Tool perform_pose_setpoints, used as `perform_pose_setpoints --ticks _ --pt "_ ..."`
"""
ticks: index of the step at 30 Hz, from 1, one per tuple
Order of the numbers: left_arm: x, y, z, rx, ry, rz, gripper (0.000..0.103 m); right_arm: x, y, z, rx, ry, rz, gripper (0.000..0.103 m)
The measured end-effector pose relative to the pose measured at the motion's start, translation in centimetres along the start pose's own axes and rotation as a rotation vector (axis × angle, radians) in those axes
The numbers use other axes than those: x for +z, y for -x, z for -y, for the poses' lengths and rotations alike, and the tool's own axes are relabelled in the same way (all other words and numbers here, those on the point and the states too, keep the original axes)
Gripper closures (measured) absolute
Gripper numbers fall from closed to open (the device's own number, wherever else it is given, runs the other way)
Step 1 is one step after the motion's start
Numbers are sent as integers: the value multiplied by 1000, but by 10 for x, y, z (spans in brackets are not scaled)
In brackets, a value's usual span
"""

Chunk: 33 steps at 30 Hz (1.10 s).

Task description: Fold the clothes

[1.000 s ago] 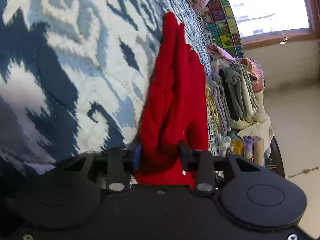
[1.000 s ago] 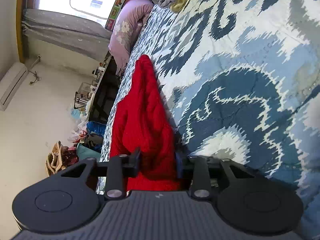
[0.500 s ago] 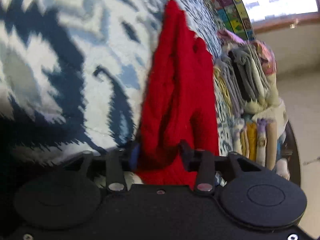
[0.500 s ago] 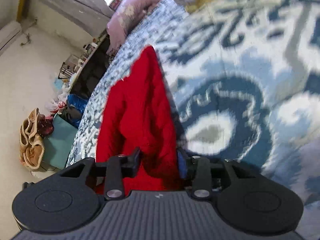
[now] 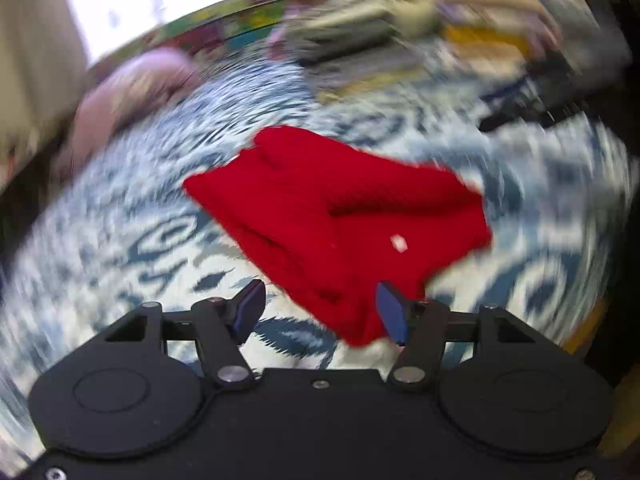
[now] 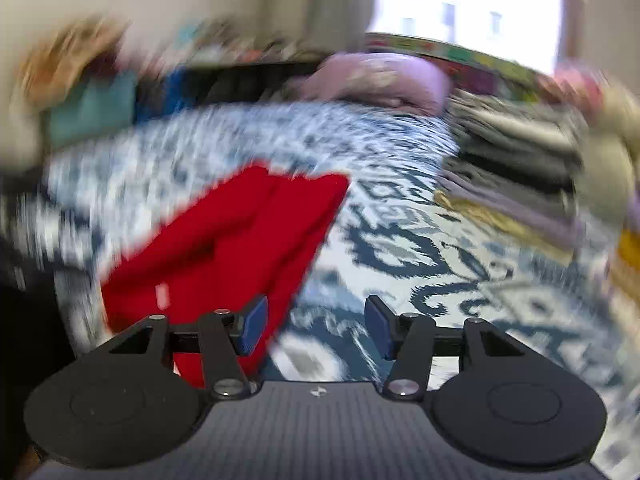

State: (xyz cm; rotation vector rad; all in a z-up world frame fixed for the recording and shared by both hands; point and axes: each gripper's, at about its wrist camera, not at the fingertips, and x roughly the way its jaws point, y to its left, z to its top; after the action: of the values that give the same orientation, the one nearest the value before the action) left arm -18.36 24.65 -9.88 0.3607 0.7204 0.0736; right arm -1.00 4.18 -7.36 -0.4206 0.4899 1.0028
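Observation:
A folded red garment (image 5: 340,216) lies flat on the blue-and-white patterned bedspread (image 5: 120,240). In the left wrist view, my left gripper (image 5: 320,312) hovers just short of the garment's near corner. Its jaws are opening, and the corner sits between them by the right pad without being pressed. In the right wrist view the red garment (image 6: 224,248) lies to the left, partly behind the left finger. My right gripper (image 6: 316,330) has its jaws opening too, with only bedspread (image 6: 440,264) showing between the pads. Both views are motion-blurred.
A stack of folded clothes (image 6: 520,168) stands on the bed beyond the garment, and also shows as the clothes stack (image 5: 360,36). A pink pillow (image 6: 380,76) lies at the head of the bed under a bright window. Bags and clutter (image 6: 80,92) sit off the bed's far left.
Both grippers were shut on the red garment and have let it go. Both views rolled about a quarter turn and drew back upward, and the garment now lies on the bed.

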Motion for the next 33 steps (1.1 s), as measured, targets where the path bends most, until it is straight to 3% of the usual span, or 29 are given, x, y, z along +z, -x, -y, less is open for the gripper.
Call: perform_pose_setpoints --ticks 4,8,12,18,25,33 --pt "-16 -16 27 48 -236 -28 42 -31 -10 -48 -68 388 -84 47" --pt "-28 -31 46 105 -412 -38 42 -65 -27 -83 -125 651 -111 44" --pt "-35 -42 54 151 -514 -26 41 -69 -34 -91 -166 715 -31 40" --pt "-47 -54 63 246 -613 76 34 -76 -40 -103 -201 876 87 33" --pt "-51 -60 62 330 -631 196 31 -80 -48 -106 -242 1003 239 31" --pt "-43 -66 49 394 -623 241 32 -72 -67 -95 -235 1032 300 31"
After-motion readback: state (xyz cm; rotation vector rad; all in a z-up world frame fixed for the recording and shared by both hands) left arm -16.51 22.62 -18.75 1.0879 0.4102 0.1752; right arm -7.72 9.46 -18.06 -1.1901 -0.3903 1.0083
